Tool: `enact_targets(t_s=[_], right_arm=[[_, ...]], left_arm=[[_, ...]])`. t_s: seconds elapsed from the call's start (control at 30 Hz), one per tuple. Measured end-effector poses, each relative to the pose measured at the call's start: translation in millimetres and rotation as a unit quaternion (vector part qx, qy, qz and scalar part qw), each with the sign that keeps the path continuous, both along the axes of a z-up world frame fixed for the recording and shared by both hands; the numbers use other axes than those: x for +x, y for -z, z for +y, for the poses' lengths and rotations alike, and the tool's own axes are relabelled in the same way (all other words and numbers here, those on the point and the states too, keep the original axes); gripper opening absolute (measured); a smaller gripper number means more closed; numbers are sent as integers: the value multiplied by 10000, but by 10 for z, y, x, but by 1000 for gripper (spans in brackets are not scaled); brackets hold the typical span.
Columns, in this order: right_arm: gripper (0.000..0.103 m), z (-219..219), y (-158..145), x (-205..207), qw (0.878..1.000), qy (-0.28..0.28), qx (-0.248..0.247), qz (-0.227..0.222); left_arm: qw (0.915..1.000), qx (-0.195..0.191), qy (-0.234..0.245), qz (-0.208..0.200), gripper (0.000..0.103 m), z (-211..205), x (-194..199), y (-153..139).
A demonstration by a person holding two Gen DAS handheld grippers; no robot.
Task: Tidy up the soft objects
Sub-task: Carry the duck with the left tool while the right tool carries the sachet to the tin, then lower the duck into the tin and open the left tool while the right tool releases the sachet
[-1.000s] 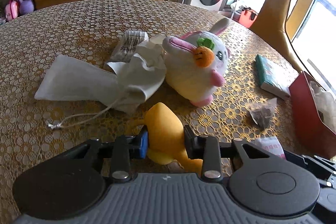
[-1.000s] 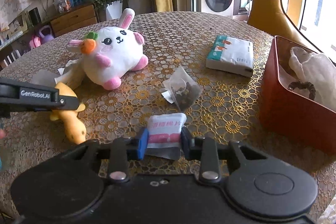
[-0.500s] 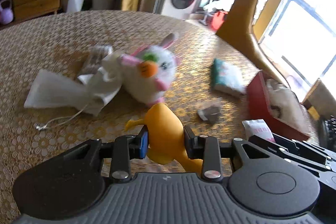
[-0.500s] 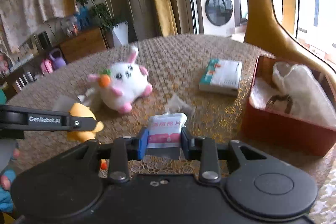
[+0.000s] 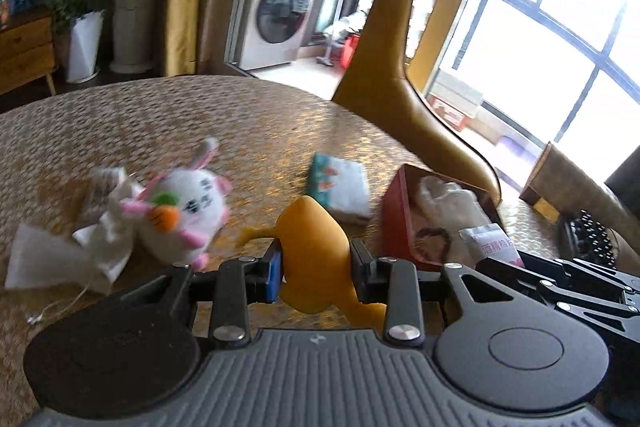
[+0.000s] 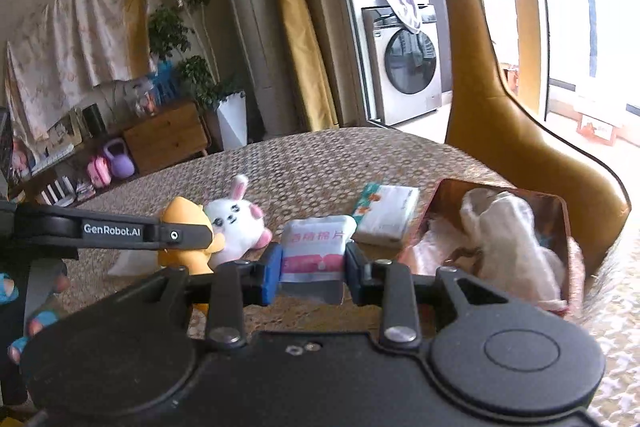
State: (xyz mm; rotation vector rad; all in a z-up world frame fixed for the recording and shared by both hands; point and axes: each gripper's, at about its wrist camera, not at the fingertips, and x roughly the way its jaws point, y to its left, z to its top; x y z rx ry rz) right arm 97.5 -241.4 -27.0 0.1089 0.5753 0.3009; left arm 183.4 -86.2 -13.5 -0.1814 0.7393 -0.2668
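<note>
Two grippers, each clamped: left gripper point(image 5: 314, 273) on one plump orange toy point(image 5: 316, 247), right gripper point(image 6: 310, 273) on one white-and-pink packet point(image 6: 314, 251).

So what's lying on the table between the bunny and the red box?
A tissue pack lies on the table between the bunny and the red box, apart from both. The right wrist view shows it best.

washing machine point(image 6: 408, 67) by bright windows point(image 5: 560, 7), yellow curtains point(image 6: 300, 27), wooden dresser point(image 6: 166, 137), potted plants point(image 6: 180, 27)
</note>
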Motion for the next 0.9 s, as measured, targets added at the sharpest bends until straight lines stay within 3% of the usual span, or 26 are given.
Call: enact_targets(t_s=[0.53, 0.9], right_arm=[[33, -846, -50, 263, 9975, 707, 73, -30], [33, -1256, 93, 478, 9947, 1018, 38, 146]], left_arm=[[9955, 408, 846, -116, 33, -1094, 379, -99], [9925, 586, 1076, 27, 33, -1649, 755, 149]])
